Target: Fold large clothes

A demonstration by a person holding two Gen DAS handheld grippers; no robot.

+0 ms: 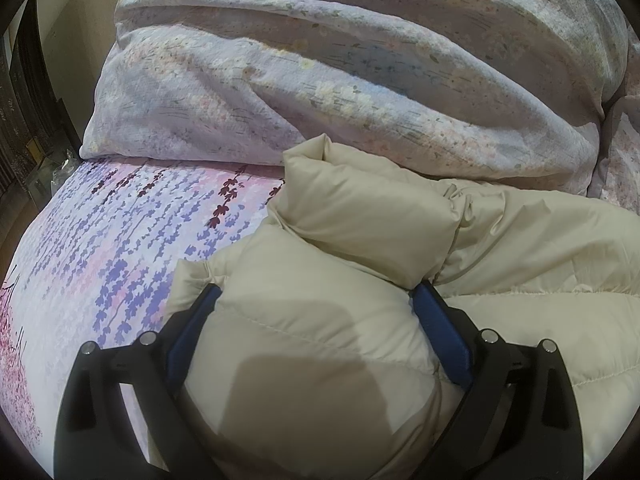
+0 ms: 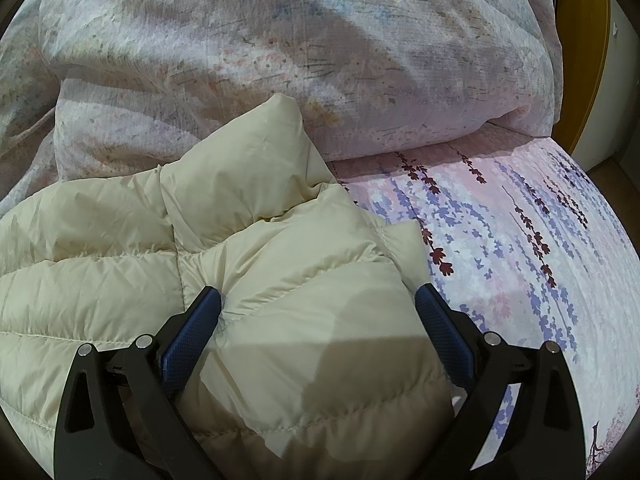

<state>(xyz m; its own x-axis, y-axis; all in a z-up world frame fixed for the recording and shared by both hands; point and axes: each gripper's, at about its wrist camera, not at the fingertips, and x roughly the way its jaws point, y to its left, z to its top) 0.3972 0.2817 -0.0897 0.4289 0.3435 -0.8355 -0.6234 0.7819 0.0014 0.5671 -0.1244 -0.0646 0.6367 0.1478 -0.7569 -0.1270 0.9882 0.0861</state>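
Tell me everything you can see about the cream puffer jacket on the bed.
The jacket is cream, quilted in stitched puffy channels, with a smooth, slightly shiny shell. It lies rumpled on the floral sheet, its far edge against the duvet. The left tongs and right tongs each stand wide, with a padded bulge between their blue pads; the pads touch the fabric without visibly squeezing it. A folded flap stands up near the duvet.

Jacket [image 1: 360, 232] on bedsheet [image 1: 120, 240]; duvet [image 1: 320, 80] bunched behind, touching jacket; sheet bare both sides.
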